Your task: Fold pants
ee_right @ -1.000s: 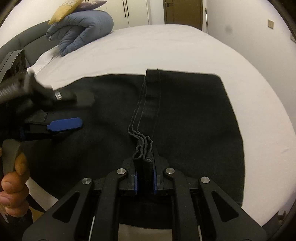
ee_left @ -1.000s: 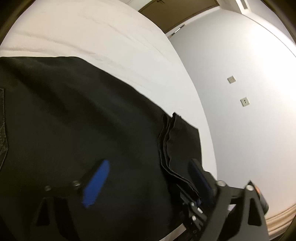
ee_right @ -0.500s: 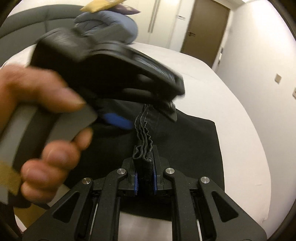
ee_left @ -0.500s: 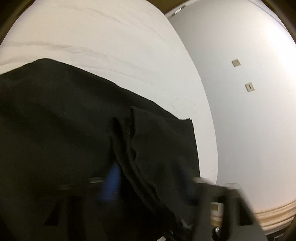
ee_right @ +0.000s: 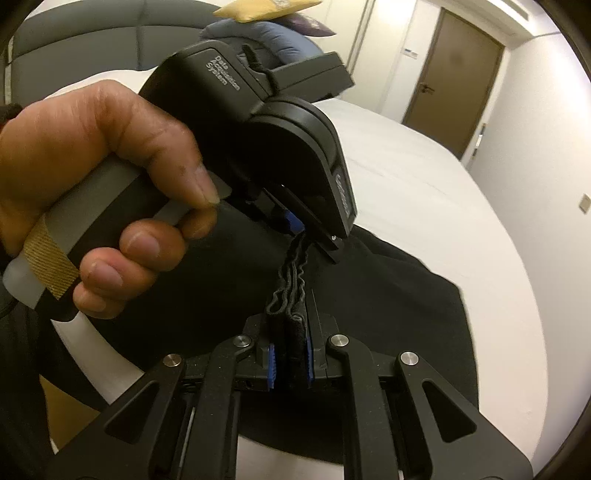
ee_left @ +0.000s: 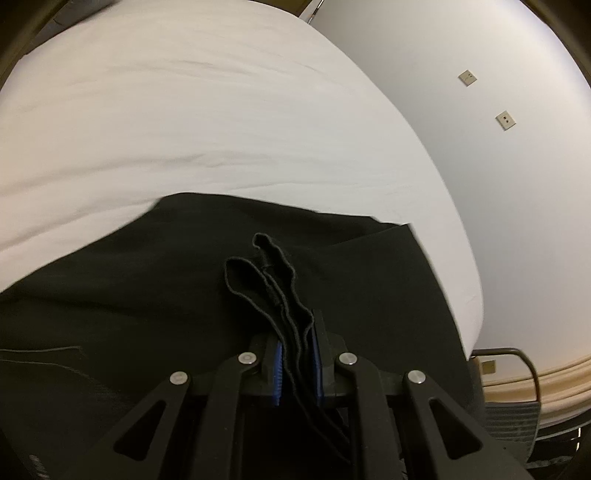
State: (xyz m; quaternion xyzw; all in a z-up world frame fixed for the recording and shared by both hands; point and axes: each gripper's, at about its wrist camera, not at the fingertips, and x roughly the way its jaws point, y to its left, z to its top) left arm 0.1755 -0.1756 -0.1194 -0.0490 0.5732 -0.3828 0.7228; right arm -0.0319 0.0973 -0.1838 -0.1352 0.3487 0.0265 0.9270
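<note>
Left hand-held gripper (ee_left: 297, 360), seen from its own wrist camera, has its blue-padded fingers (ee_left: 278, 373) pressed together on a bunched stack of edges of the black fabric pants (ee_left: 155, 295). The gathered layers stand up in loose loops just beyond the fingertips. Most of the garment spreads flat over the white-sheeted bed (ee_left: 207, 122), reaching to the bed's right edge. A pale wall (ee_left: 480, 155) with two small square wall plates (ee_left: 504, 121) rises to the right.

From the right wrist camera, the right hand-held gripper (ee_right: 290, 363) is likewise pinching a thick fold of the pants (ee_right: 388, 314) between its blue pads. A short wavy run of stacked edges leads from that grip up to the left hand-held gripper (ee_right: 295, 225), which is held close in front by the person's left hand (ee_right: 96, 181) wrapped around its handle. The garment below lies on the bed (ee_right: 424, 177). A blue rolled blanket (ee_right: 273, 37) and a yellow cushion (ee_right: 266, 7) sit at the bed's head, and a brown door (ee_right: 454, 77) stands behind.
</note>
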